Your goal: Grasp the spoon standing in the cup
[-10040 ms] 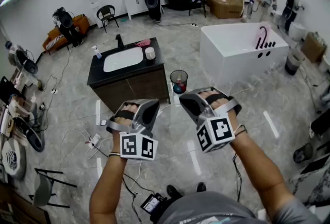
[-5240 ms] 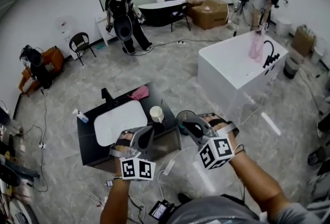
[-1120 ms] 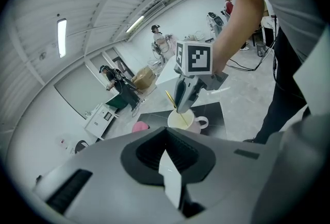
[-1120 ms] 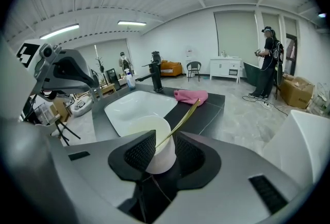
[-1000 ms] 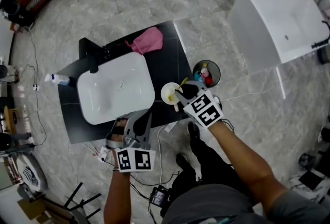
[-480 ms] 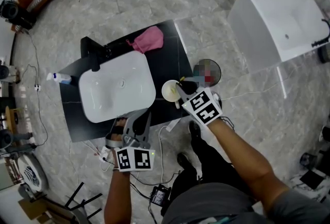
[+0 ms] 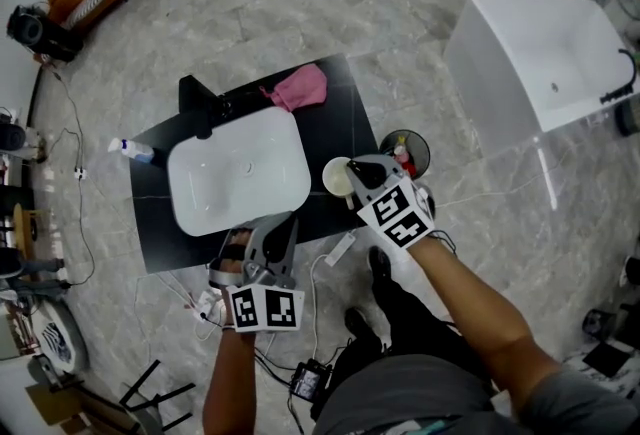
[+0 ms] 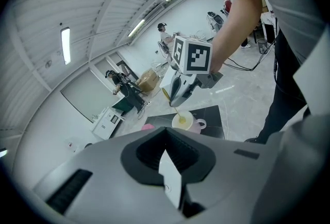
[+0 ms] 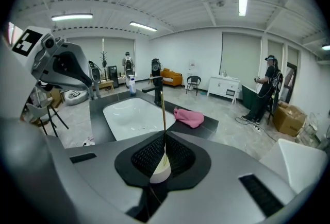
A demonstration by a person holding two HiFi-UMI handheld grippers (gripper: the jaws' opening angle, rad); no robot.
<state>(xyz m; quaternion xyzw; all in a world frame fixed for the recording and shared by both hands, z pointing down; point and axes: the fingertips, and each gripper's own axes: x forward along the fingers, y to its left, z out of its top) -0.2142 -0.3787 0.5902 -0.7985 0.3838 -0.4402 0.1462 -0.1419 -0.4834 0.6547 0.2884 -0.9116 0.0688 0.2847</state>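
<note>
A cream cup (image 7: 335, 177) stands at the right front edge of the black vanity top (image 7: 345, 113). A thin yellow spoon (image 9: 162, 109) stands upright in the cup (image 9: 159, 172). My right gripper (image 7: 352, 175) hangs directly over the cup, its jaws closing tight on the spoon handle, which rises between the pads in the right gripper view. The left gripper view shows the cup (image 8: 184, 121) and the spoon (image 8: 175, 111) under the right gripper (image 8: 178, 95). My left gripper (image 7: 288, 221) hovers at the vanity's front edge, shut and holding nothing.
A white basin (image 7: 238, 168) fills the middle of the vanity, with a black faucet (image 7: 205, 113) behind it and a pink cloth (image 7: 297, 86) at the back right. A small bottle (image 7: 133, 150) stands at the left. A round bin (image 7: 405, 151) and a white bathtub (image 7: 535, 53) stand on the floor to the right.
The right gripper's jaws, open around the spoon a second ago, have come together on its handle. The left gripper stays where it was.
</note>
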